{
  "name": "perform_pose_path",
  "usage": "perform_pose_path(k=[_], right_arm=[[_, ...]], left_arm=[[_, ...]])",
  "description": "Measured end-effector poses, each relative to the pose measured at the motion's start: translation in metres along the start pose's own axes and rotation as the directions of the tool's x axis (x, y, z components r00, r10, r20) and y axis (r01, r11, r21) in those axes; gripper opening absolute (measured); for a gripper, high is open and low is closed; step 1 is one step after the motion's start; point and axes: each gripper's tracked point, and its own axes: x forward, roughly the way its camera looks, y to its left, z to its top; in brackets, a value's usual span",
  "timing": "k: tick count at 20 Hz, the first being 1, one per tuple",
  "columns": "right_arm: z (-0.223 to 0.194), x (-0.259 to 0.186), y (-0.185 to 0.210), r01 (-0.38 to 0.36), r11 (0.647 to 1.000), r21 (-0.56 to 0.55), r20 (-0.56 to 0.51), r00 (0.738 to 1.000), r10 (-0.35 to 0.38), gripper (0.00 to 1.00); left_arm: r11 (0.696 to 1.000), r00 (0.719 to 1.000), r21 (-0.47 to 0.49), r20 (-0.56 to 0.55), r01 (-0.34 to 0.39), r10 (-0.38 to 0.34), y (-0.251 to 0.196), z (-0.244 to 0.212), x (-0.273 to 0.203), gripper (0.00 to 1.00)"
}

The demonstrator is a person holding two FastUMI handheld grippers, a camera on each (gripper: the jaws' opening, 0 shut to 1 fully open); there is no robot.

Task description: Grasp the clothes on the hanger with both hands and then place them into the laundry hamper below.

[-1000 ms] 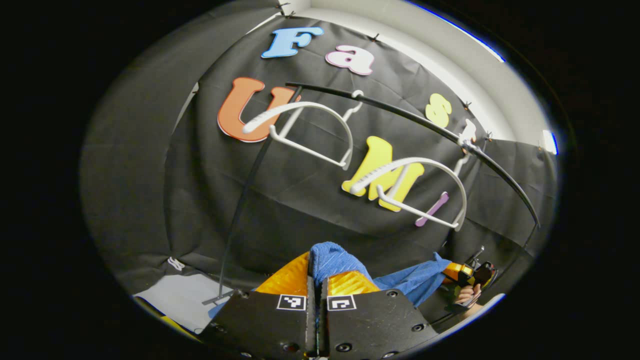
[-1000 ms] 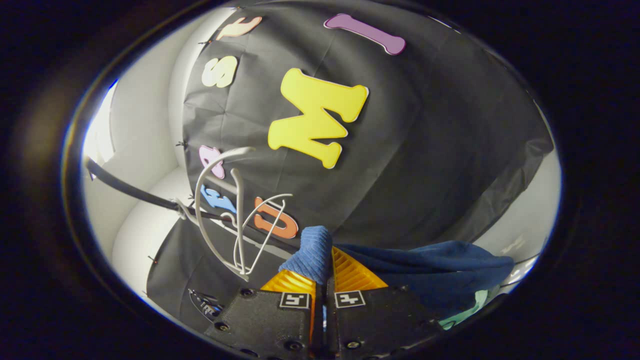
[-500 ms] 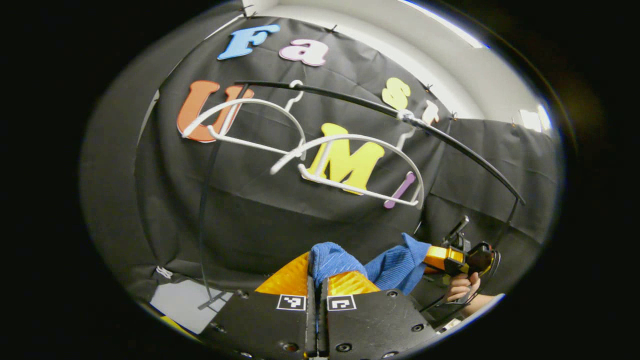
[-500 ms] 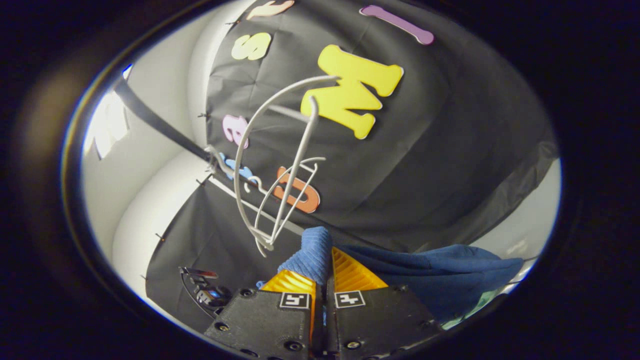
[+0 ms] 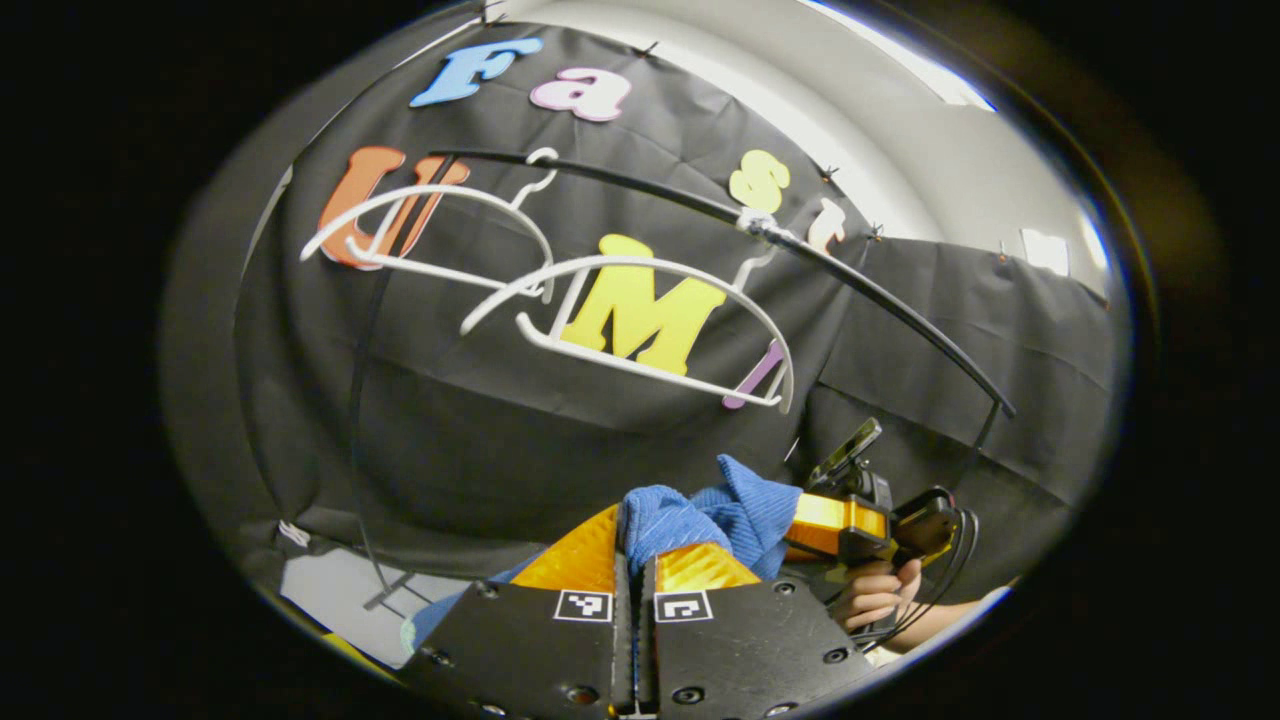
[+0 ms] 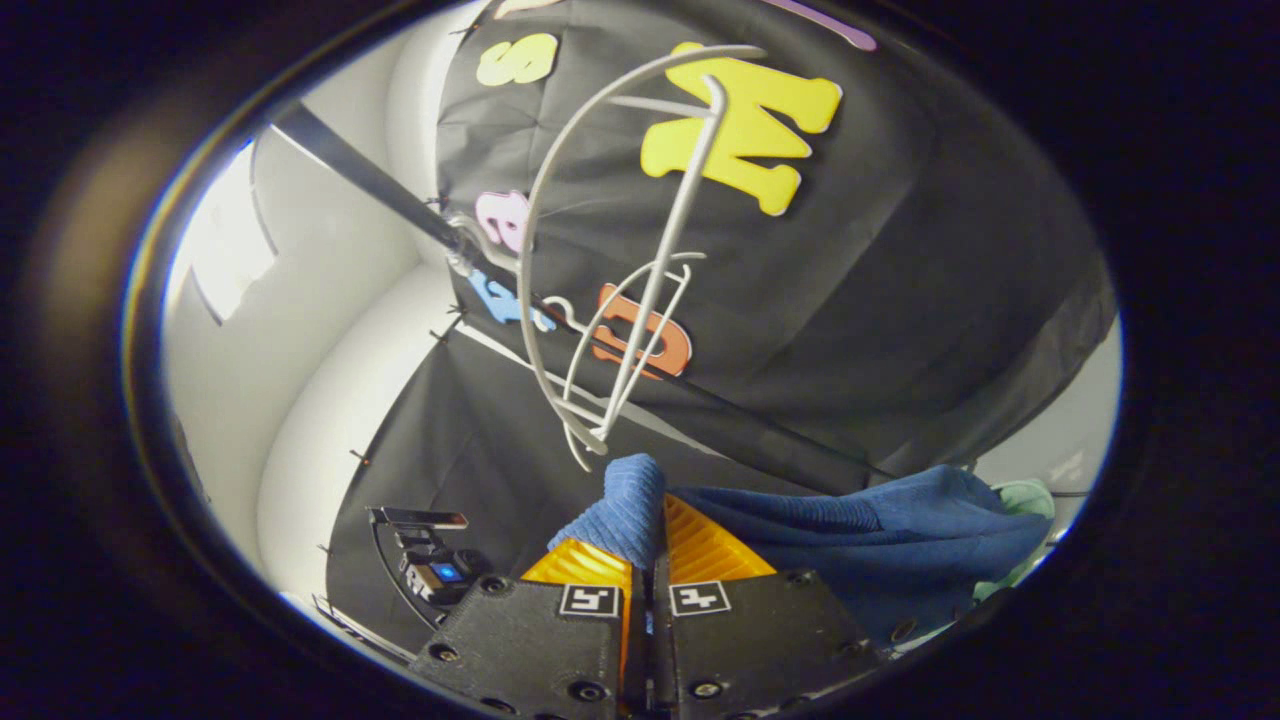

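1. Your left gripper has its jaws clenched on a bunched fold of the blue garment; the cloth stands up just ahead of the jaws.
2. Your right gripper is likewise clamped on a ribbed edge of the garment, which trails off to the right of its jaws in a loose, dark heap.
3. In the left gripper view the right gripper sits just right of and a little beyond your left jaws, with the hand that holds it below. The cloth between the two pairs of jaws looks short and slack.
4. The garment is off the hangers: it hangs from your two grips, below the rail.
5. Handling, as a judgement: it is soft knit, light, limp and not fragile. It will sag and swing, and a thin pinch could slip, so a thick fold deep between the jaws is the safer hold.
6. Farther out, above the jaws, two bare white hangers hang on the black rail; the near one reaches down close above the right jaws. Trailing cloth could catch on it.
7. The hamper cannot be made out for sure; something pale green shows past the heap at the far right.
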Motion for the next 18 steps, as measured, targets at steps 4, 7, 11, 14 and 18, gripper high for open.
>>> perform_pose_path(k=[4, 7, 11, 14, 18], right_arm=[[-0.016, 0.019, -0.058, 0.103, 0.991, 0.080, -0.046, 0.994, -0.100, 0.06], [-0.033, 0.025, -0.107, 0.201, 0.970, 0.134, -0.083, 0.978, -0.191, 0.06], [-0.056, 0.023, -0.174, 0.332, 0.924, 0.190, -0.148, 0.940, -0.307, 0.06], [-0.074, 0.021, -0.217, 0.446, 0.872, 0.200, -0.215, 0.889, -0.405, 0.05], [-0.095, 0.034, -0.260, 0.568, 0.795, 0.212, -0.311, 0.811, -0.497, 0.06]], left_arm=[[0.996, 0.994, -0.056, -0.084, -0.074, 0.070, 0.033, -0.046, 0.018, 0.02], [0.985, 0.978, -0.088, -0.163, -0.146, 0.130, 0.057, -0.090, 0.037, 0.01], [0.966, 0.940, -0.088, -0.268, -0.243, 0.212, 0.092, -0.138, 0.046, 0.02], [0.950, 0.896, -0.058, -0.354, -0.308, 0.269, 0.112, -0.171, 0.050, 0.02], [0.927, 0.828, -0.029, -0.460, -0.374, 0.320, 0.123, -0.199, 0.046, 0.02]])
